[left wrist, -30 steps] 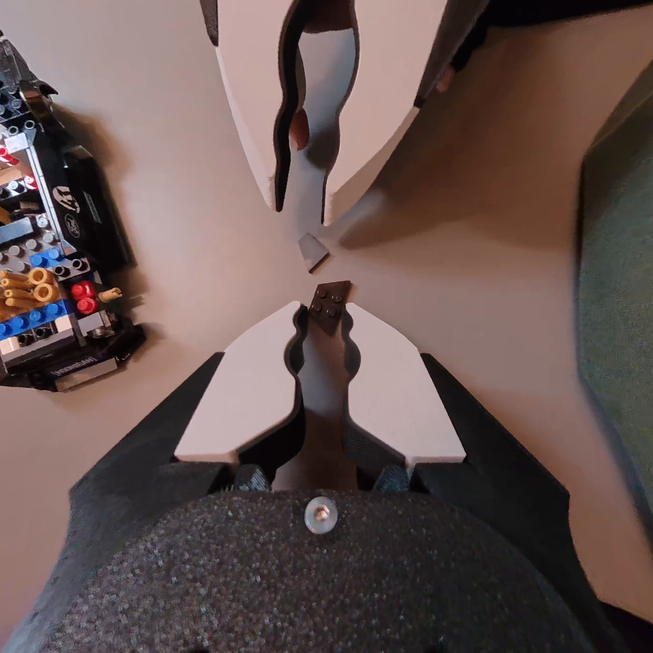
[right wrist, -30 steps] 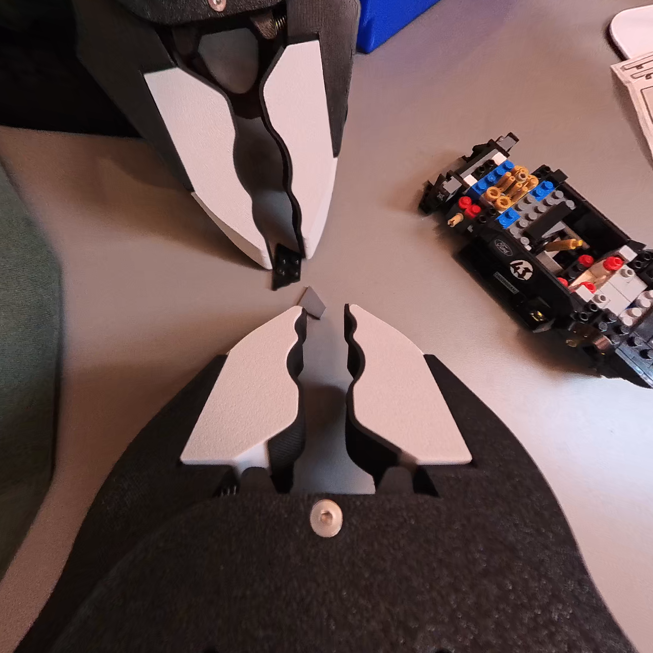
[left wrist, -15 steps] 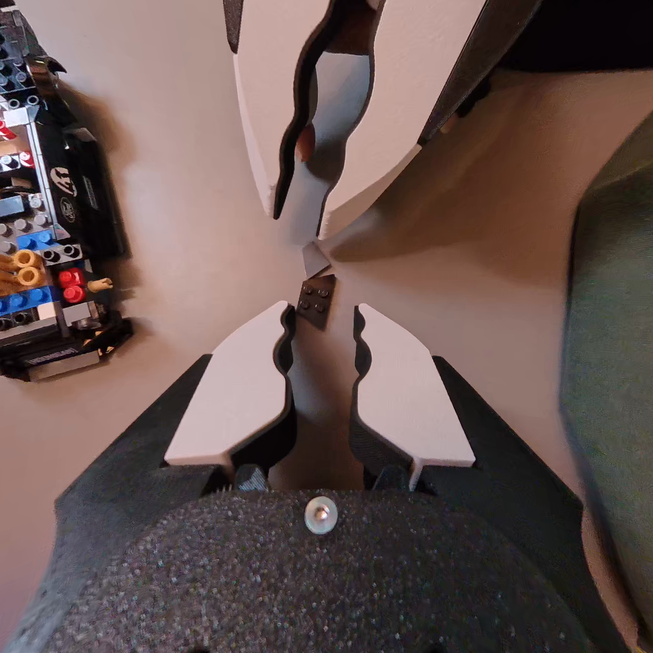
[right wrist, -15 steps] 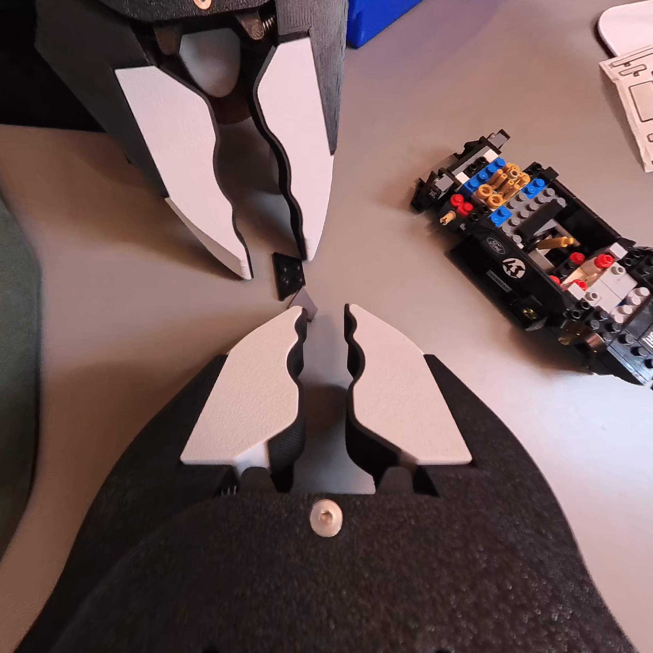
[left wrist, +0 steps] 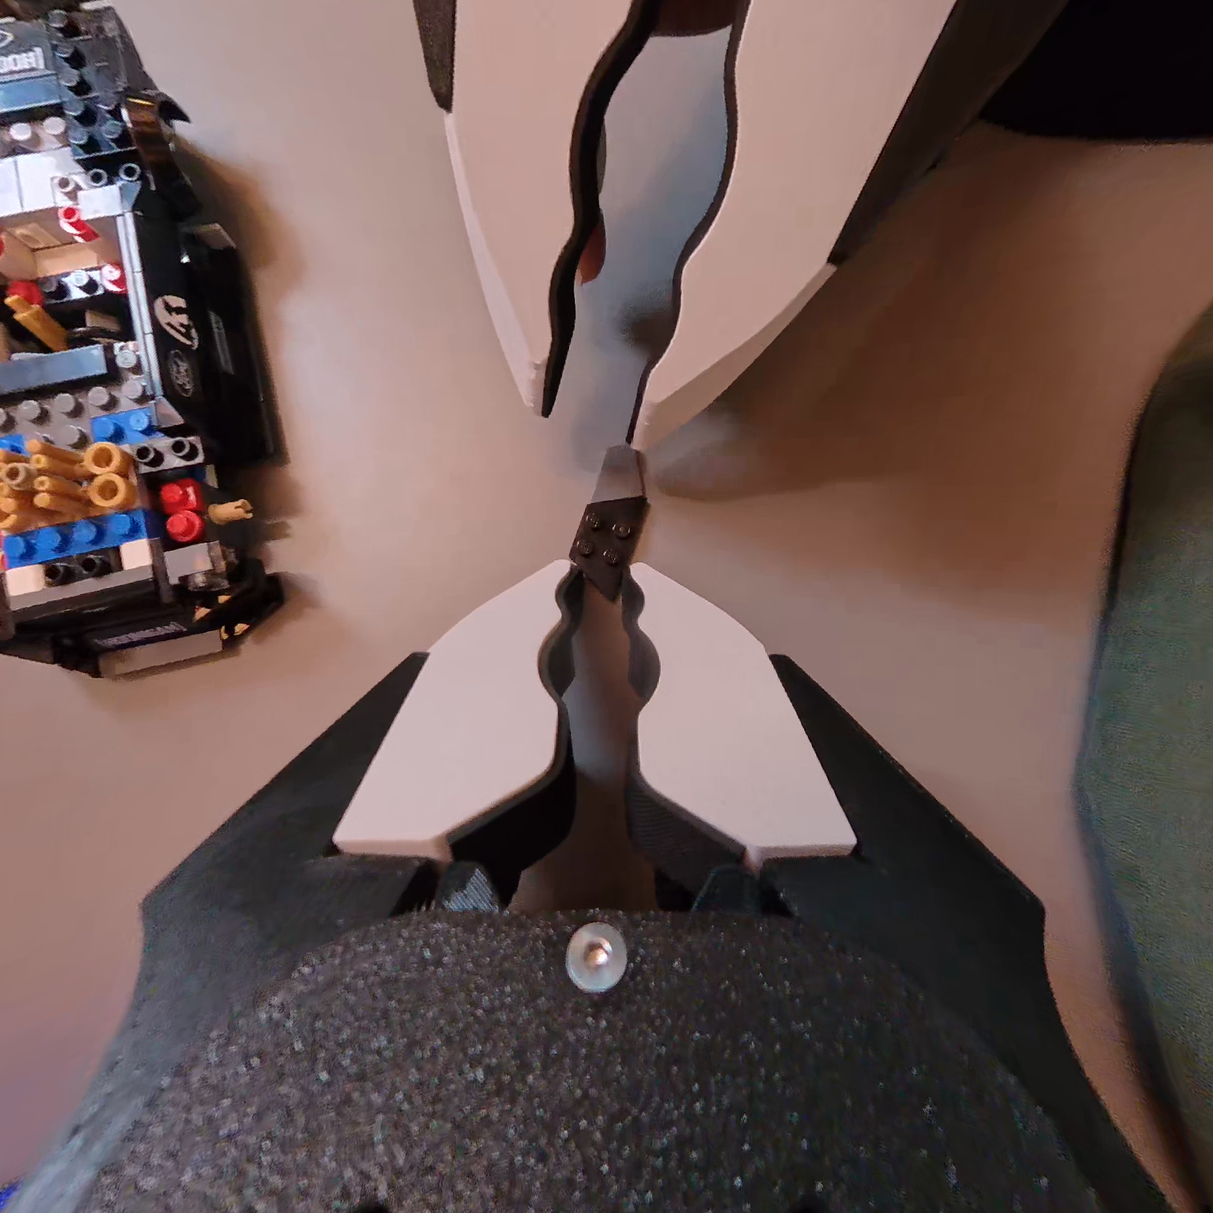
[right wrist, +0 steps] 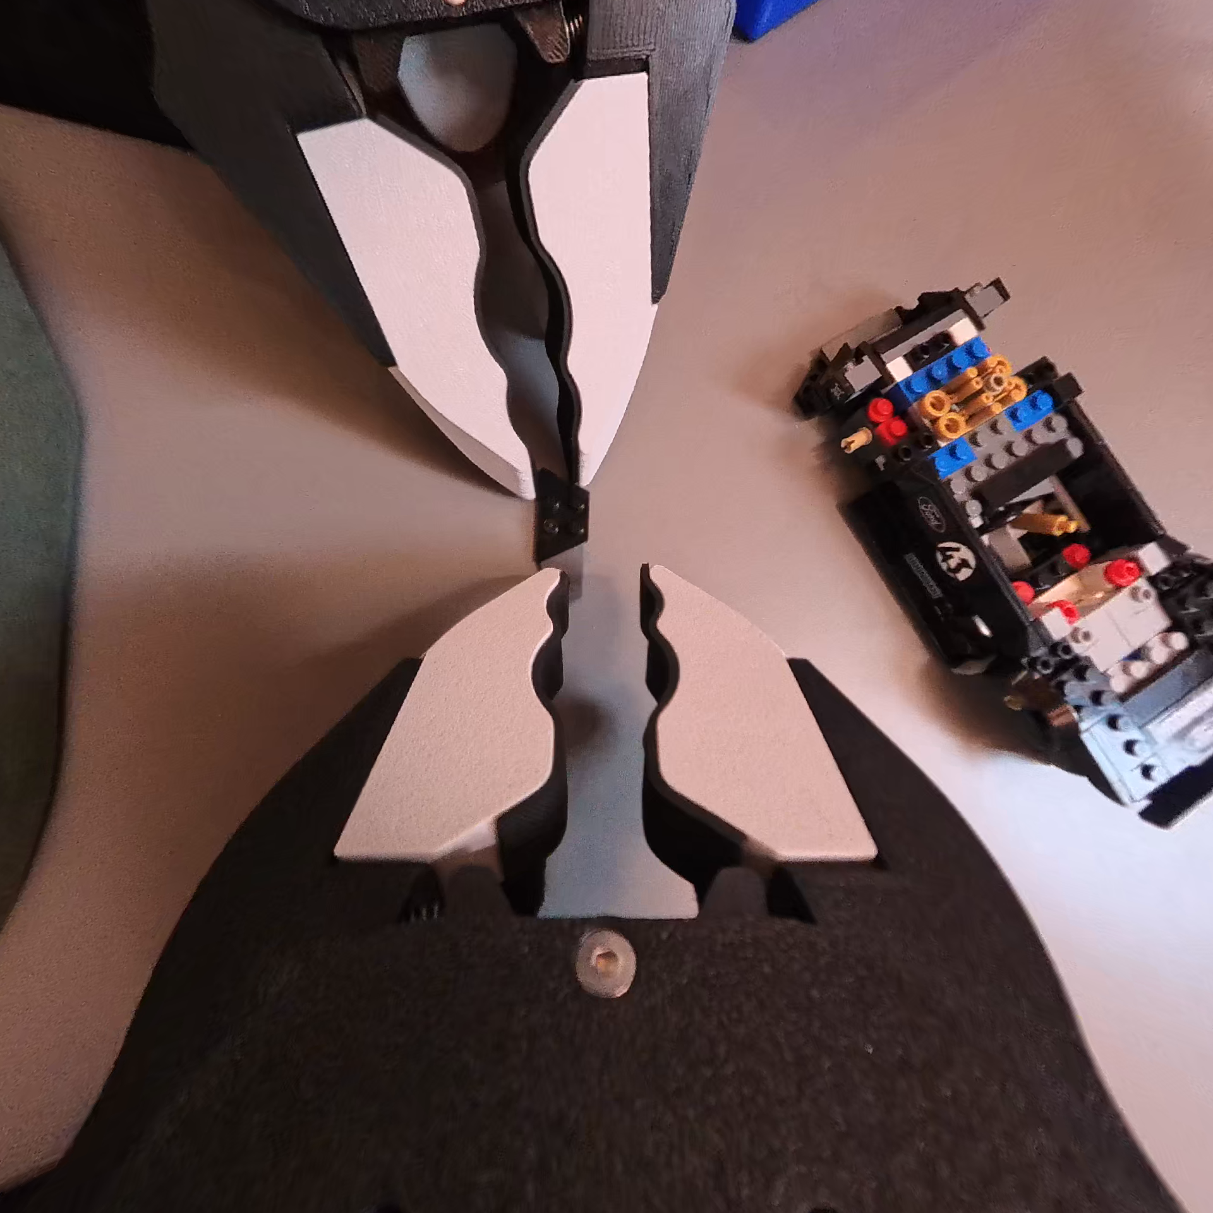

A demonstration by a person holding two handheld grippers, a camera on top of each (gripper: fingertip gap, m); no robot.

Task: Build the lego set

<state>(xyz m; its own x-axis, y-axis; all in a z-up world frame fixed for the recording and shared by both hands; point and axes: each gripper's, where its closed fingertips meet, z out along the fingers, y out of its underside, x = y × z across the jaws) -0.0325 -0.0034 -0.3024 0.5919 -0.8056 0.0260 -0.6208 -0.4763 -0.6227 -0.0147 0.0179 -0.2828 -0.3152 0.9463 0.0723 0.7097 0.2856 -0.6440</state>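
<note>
On my left wrist view the car sits at the far left of the table, a half-built black body with blue, red, grey and tan pieces showing inside, well apart from both tongs. My left tongs are pinched down on the near end of the black plate, which sticks out forward past the tips with its four studs facing the camera. Touching the plate's far end is the grey tile, and just beyond that the right tongs come in from the top, tips a little apart; the tile meets the tip of one finger, and I cannot tell whether they grip it. A green cloth runs along the right edge. On my right wrist view the green cloth is at the left, the left tongs reach down from the top clamped on the plate, and my right tongs stand slightly parted right under it. The tile is barely visible there, by the left finger's tip. The car lies off to the right on the table.
</note>
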